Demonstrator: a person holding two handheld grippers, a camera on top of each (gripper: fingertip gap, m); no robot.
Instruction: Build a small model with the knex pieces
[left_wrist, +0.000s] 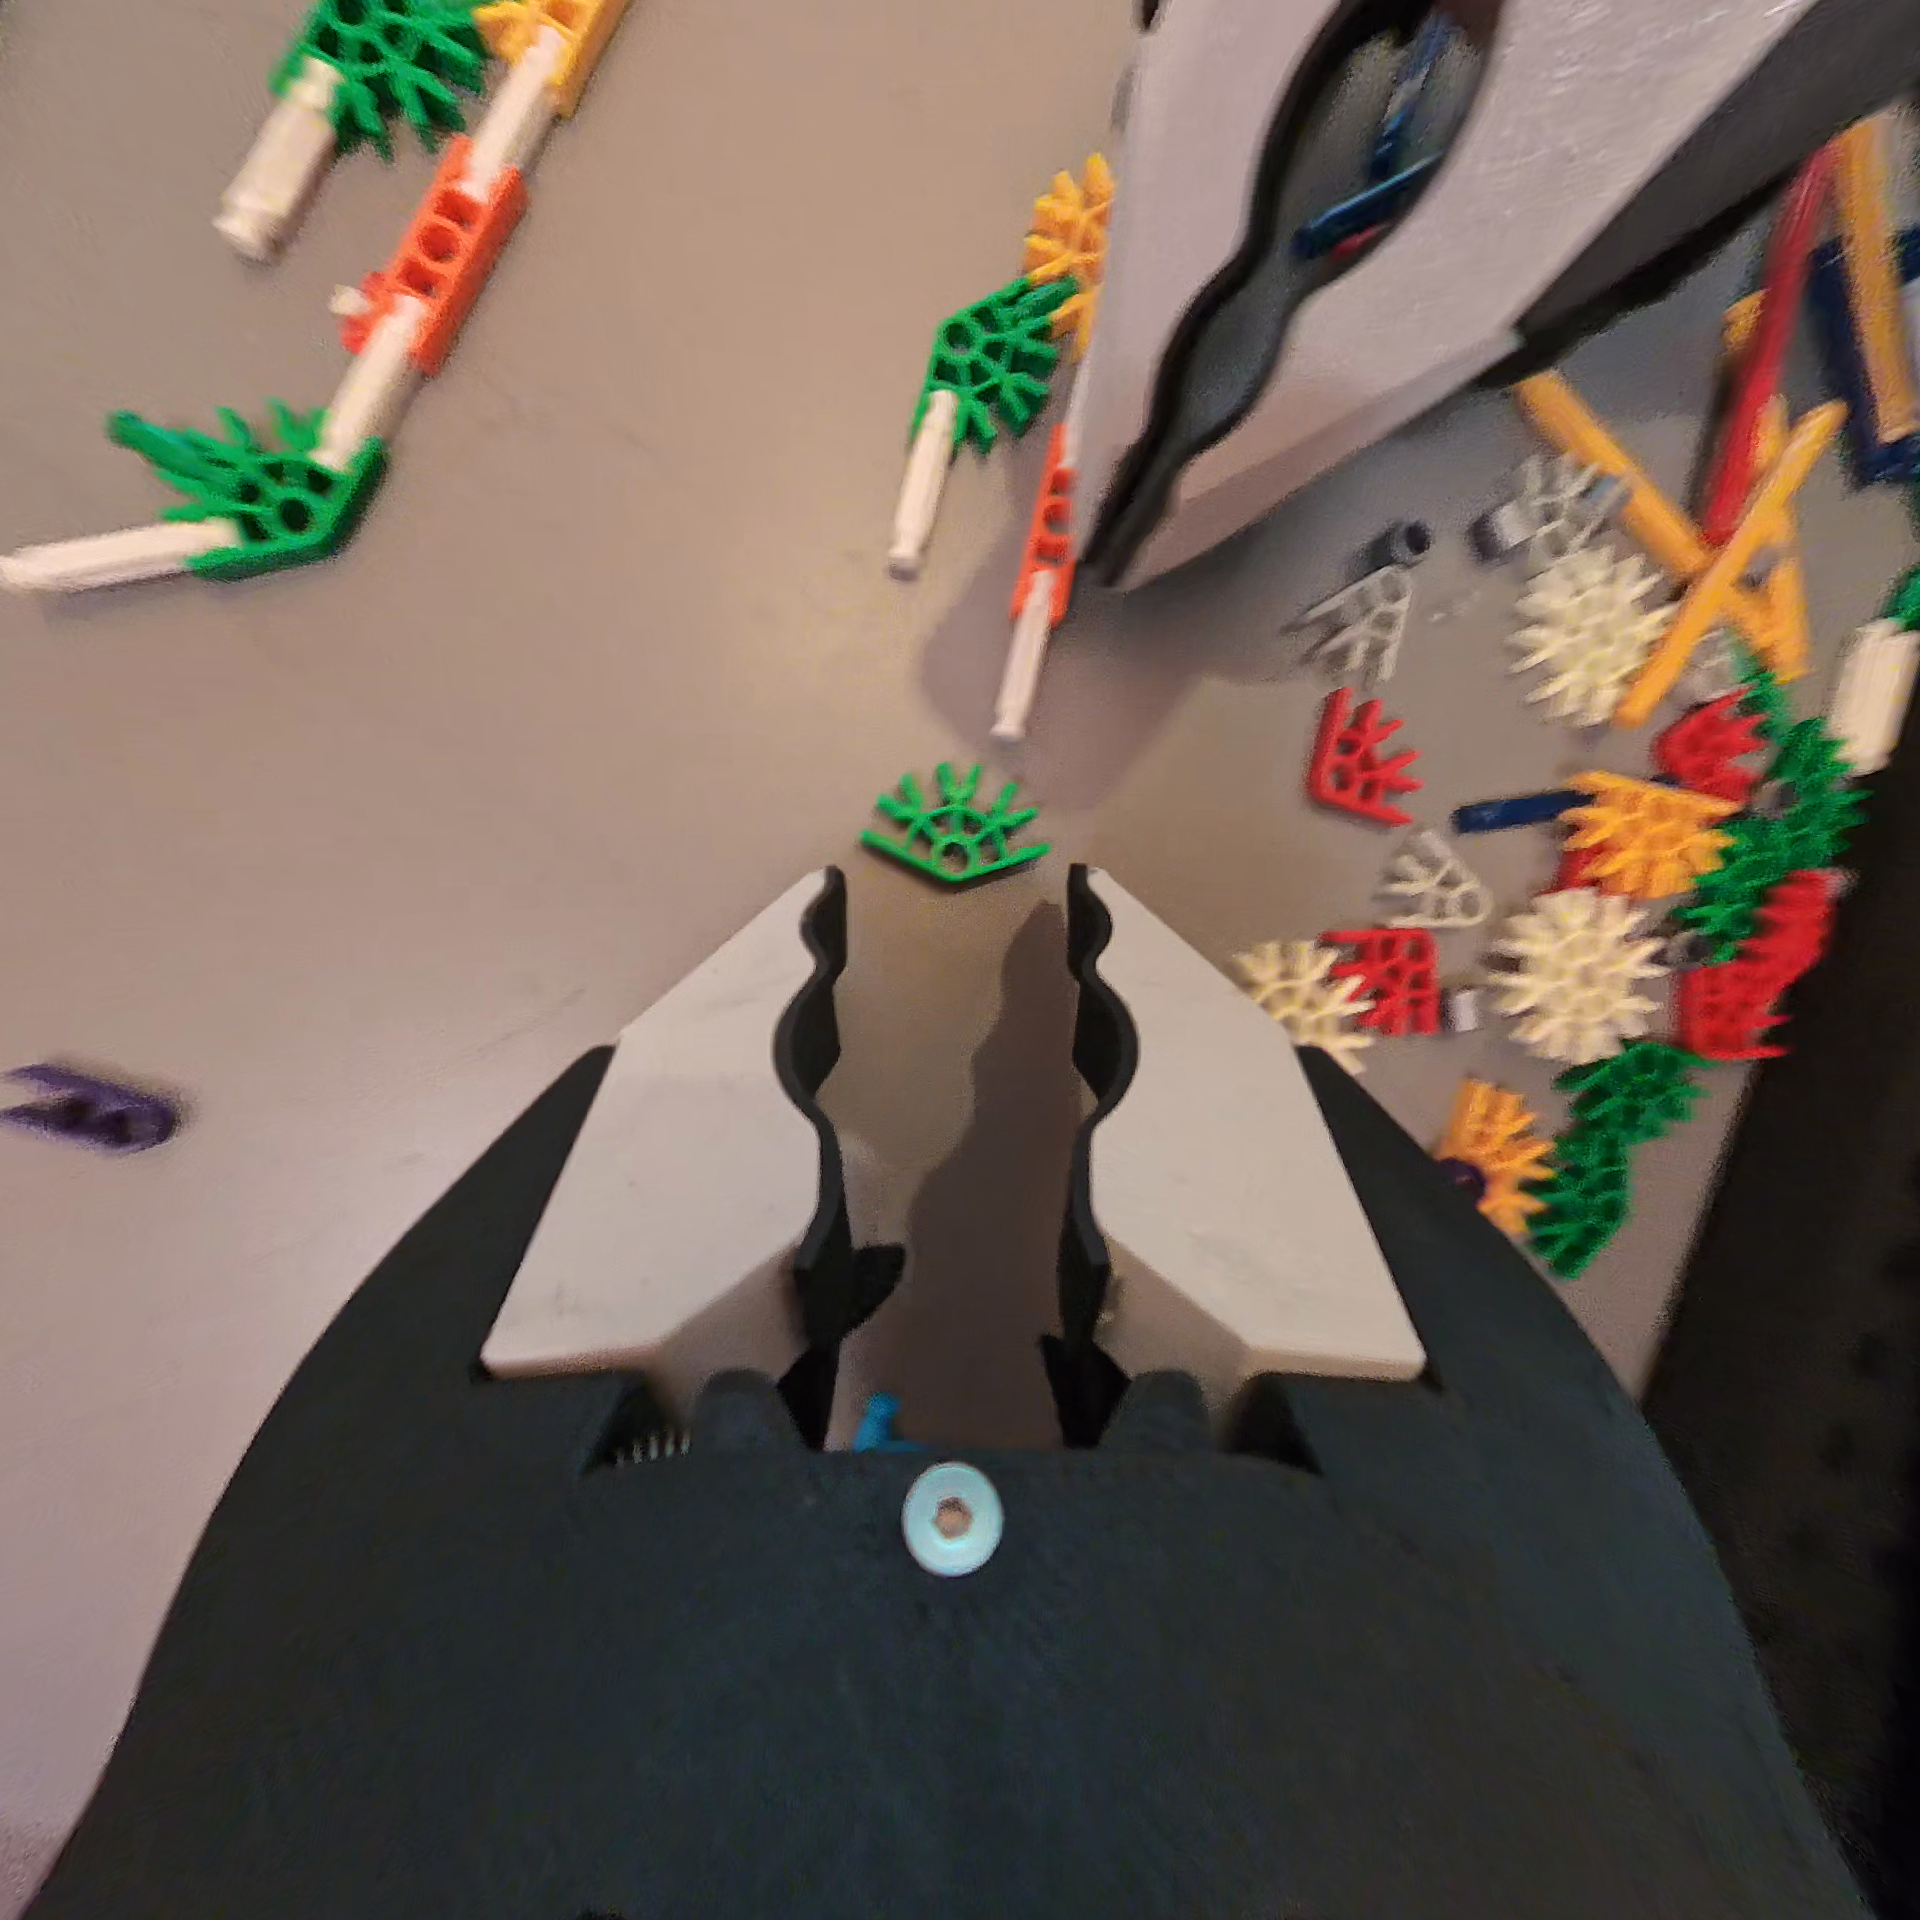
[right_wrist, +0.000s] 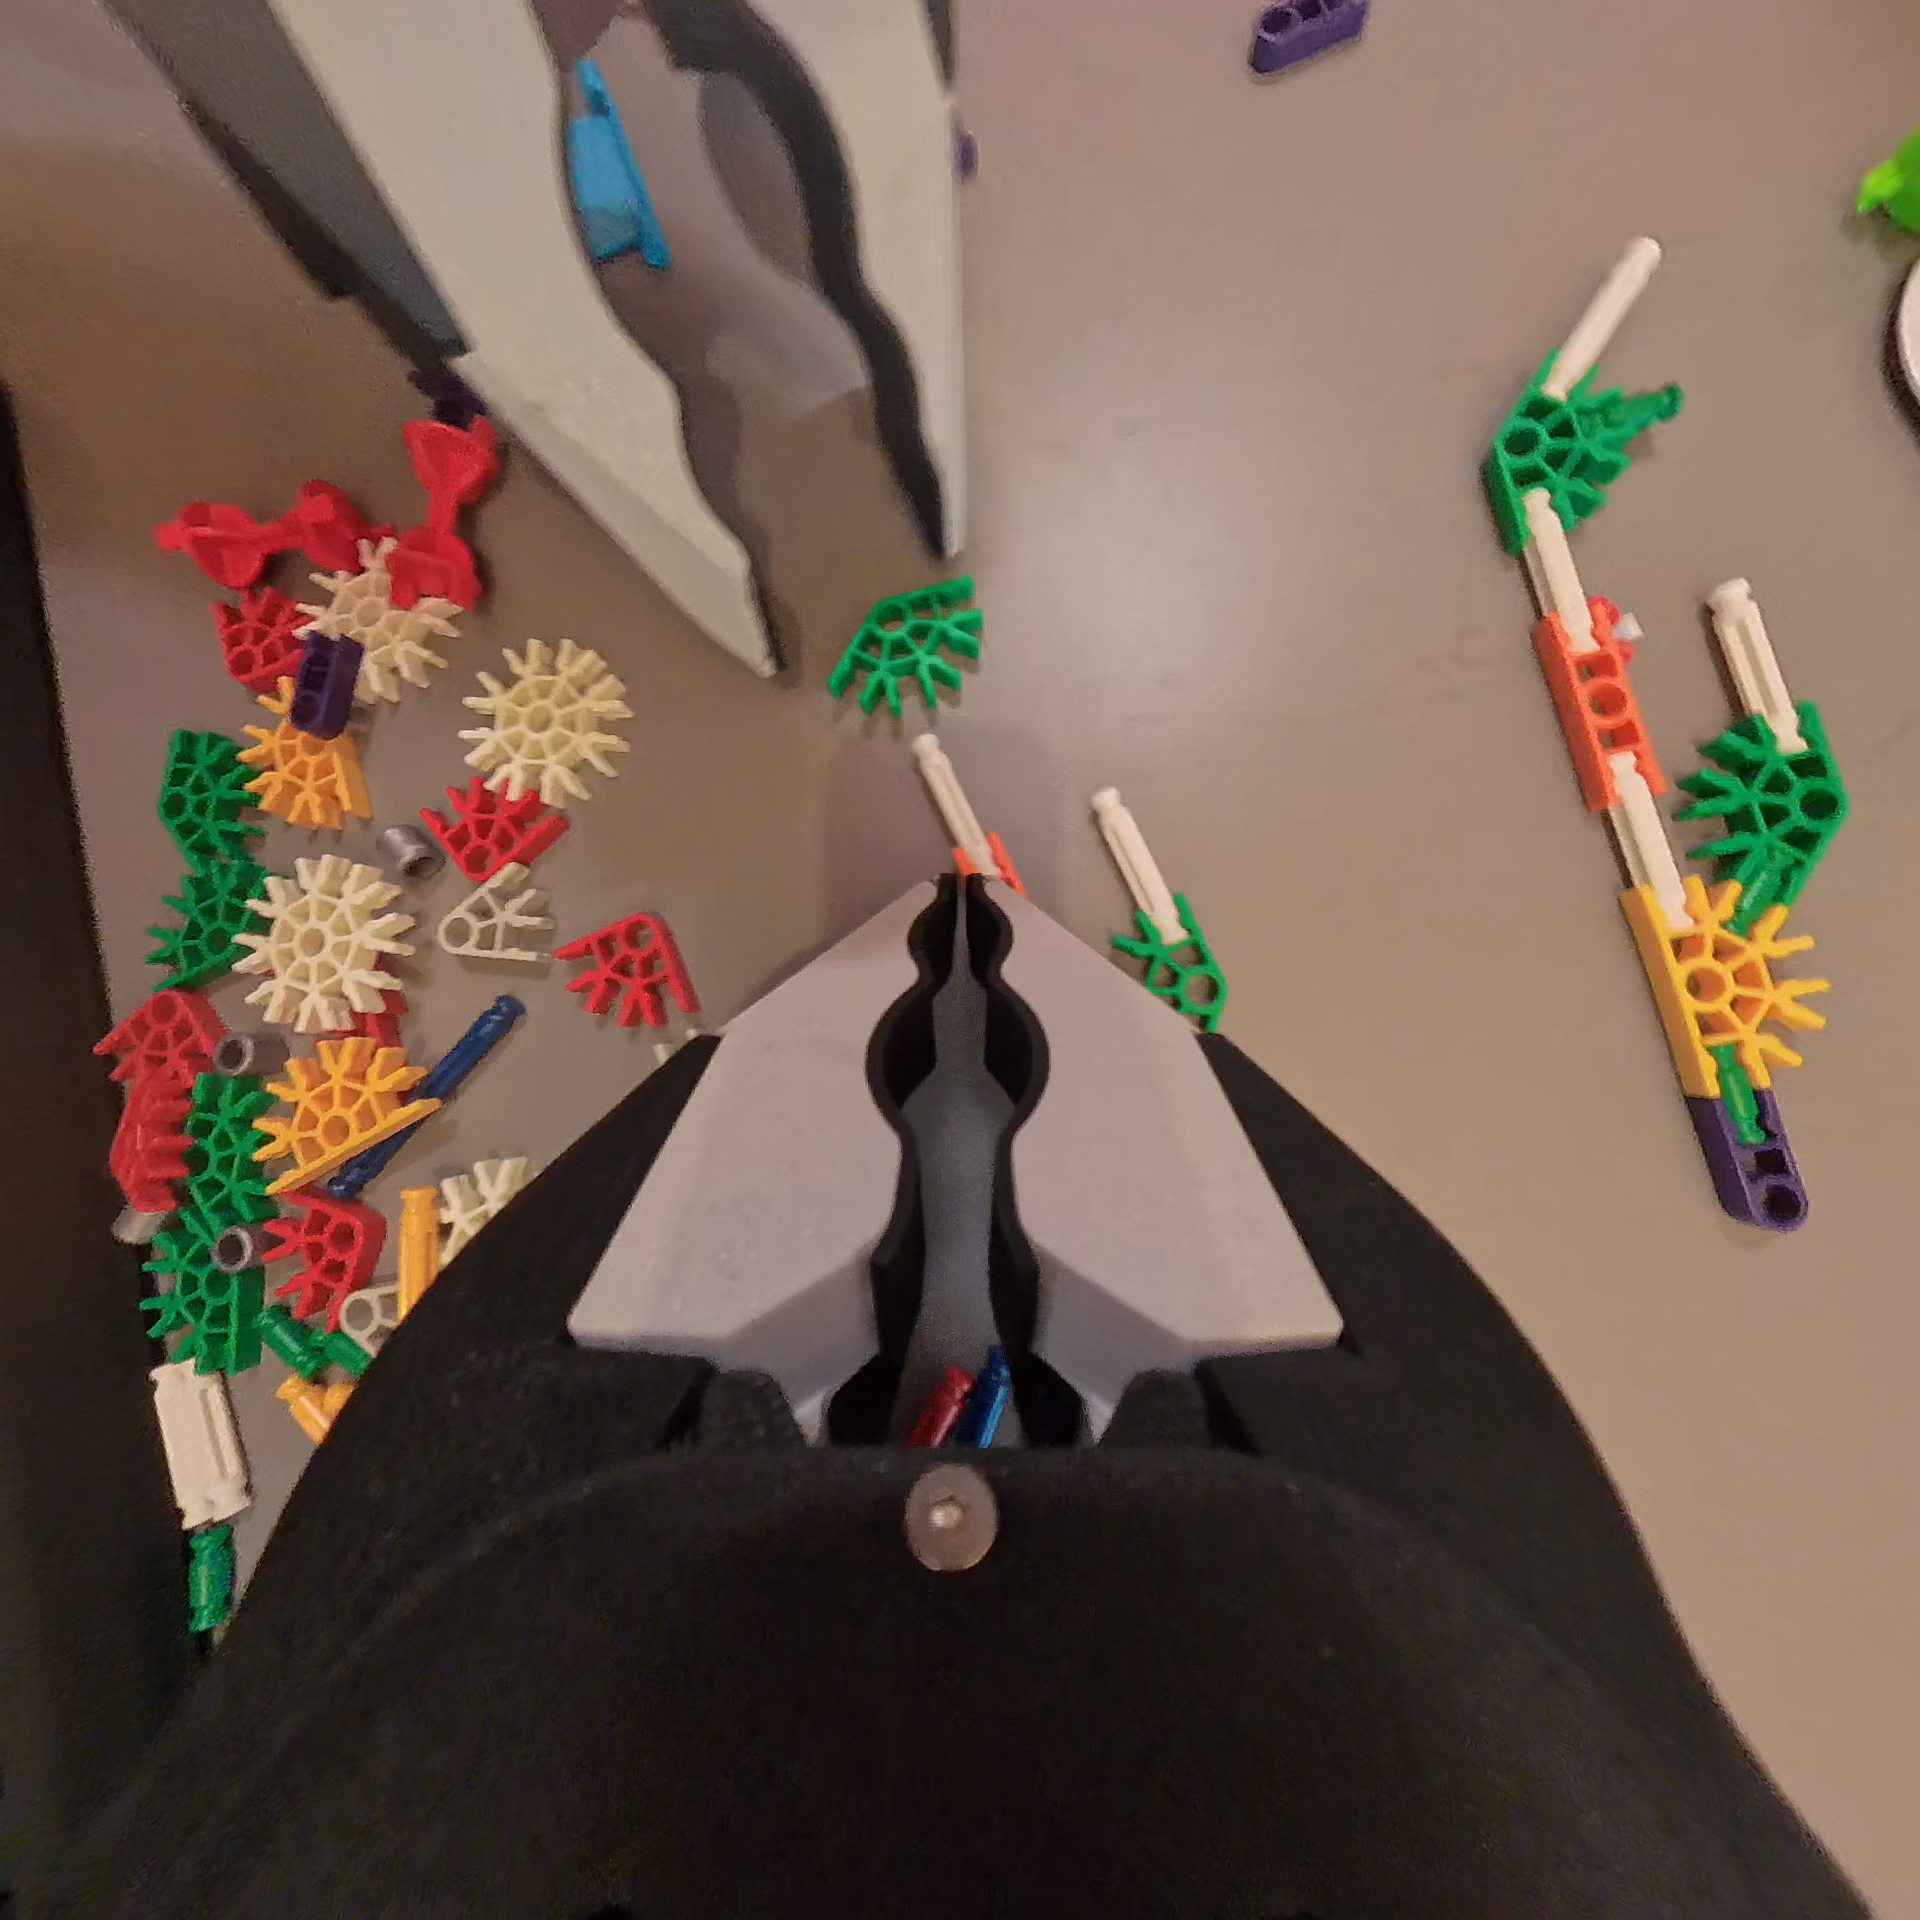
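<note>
The loose green connector (left_wrist: 951, 826) lies flat on the worktop (left_wrist: 582, 727), just ahead of my left gripper (left_wrist: 954, 883), whose fingers stand apart with nothing between them. I judge it light, stiff plastic with thin spokes; its flat outer edges look like the best place to pinch, since it lies low and could skid on the smooth top.

My right gripper (right_wrist: 958, 883) has its fingers drawn together at the tips. They sit over a white rod (right_wrist: 948, 792) with an orange clip (right_wrist: 987, 857), but I cannot tell whether they actually hold it. A second white rod plugged into a green connector (right_wrist: 1169, 951) lies just beside the right fingers.

To the side is a heap of spare parts (right_wrist: 312, 935): red, green, yellow and cream connectors, and rods. Well apart lies a longer assembly (right_wrist: 1662, 831) of rods, green connectors, an orange clip, a yellow piece and a purple end. A purple piece (left_wrist: 94, 1107) lies alone.
</note>
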